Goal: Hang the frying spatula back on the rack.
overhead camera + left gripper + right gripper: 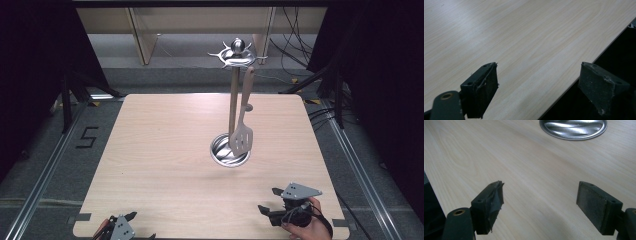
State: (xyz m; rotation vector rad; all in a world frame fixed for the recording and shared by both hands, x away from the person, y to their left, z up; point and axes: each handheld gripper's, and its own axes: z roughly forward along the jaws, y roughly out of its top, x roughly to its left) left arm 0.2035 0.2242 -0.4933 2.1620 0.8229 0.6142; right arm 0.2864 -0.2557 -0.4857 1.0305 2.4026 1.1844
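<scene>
Right gripper (267, 200) sits low at the table's (165, 150) near edge, toward the near right corner, held by a hand (307, 227); jaws stand wide apart with nothing between them. In the right gripper view our two black pads (596, 207) frame bare wood, and the steel base (573, 128) of the rack lies ahead at the top edge, well apart from us

Left gripper (131, 225) rests at the near left corner, jaws also wide and empty; the left gripper view looks across plain tabletop (524, 45) with the table edge running under the right jaw

Rack (233, 107) stands upright a little right of the table's middle: round dish base, tall post, hook ring and ball on top. One slotted turner (242, 130) hangs from a hook on the right side of the ring, blade down, its lower end in front of the dish rim; we cannot tell whether the blade touches the dish. No other utensil on the table or on the other hooks, as far as we can see

Our reading on progress: either the turner is hung and both grippers sit clear at rest, or the work is to take it down and nothing has begun. Neither gripper is near the rack. If a lift-off is left, it means a long reach forward from the near edge, likely by the right gripper, a grasp on the handle below the hook, then raising it clear of the hook
</scene>
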